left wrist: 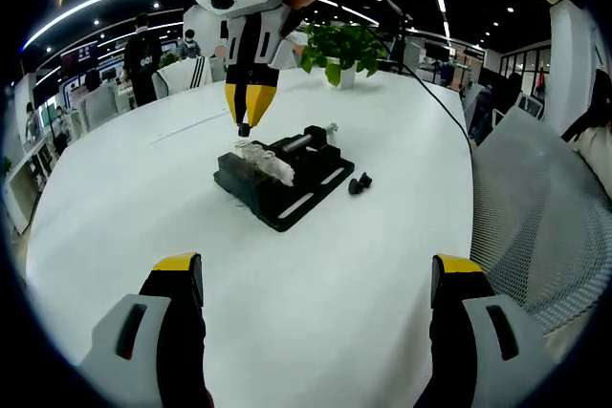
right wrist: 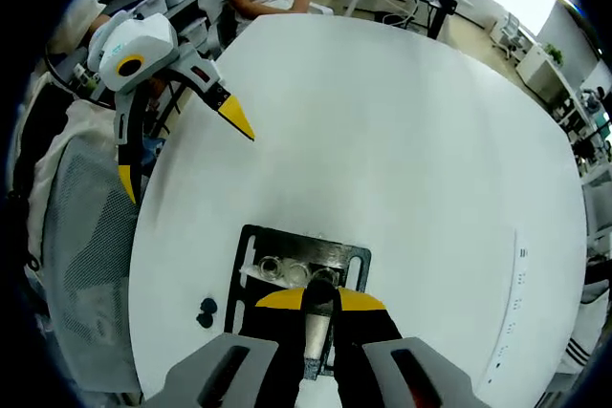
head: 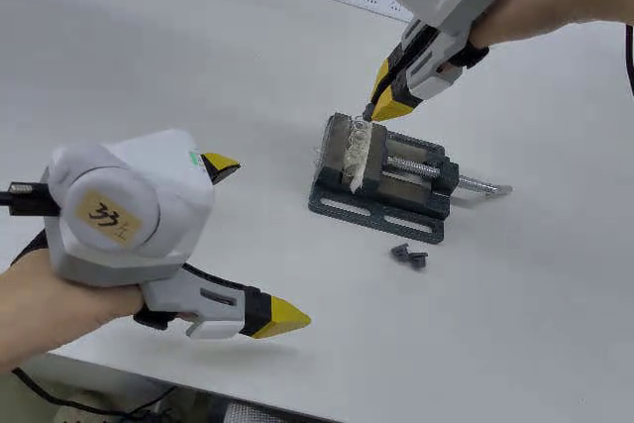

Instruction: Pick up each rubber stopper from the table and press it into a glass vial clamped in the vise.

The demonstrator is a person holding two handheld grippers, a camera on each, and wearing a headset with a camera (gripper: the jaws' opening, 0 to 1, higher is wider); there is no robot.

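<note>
My R tongs (head: 377, 112), clenched on small dark rubber stopper (left wrist: 243, 129) above clear glass vials (head: 346, 152) in dark metal vise (head: 380, 208): I'd push straight down, centred; L tongs (head: 265, 242) released.

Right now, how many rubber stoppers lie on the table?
2. Both stoppers lie together on the table beside the vise. Another may be hidden in the shut tongs of the right gripper.

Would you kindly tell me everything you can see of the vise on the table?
The vise is a dark metal bench vise standing flat on the white table. Its slotted base faces the head view, and its bright screw and handle stick out at one end. Clear glass vials are clamped in it. The right gripper, shut on a dark stopper, is poised just above the vials.
</note>
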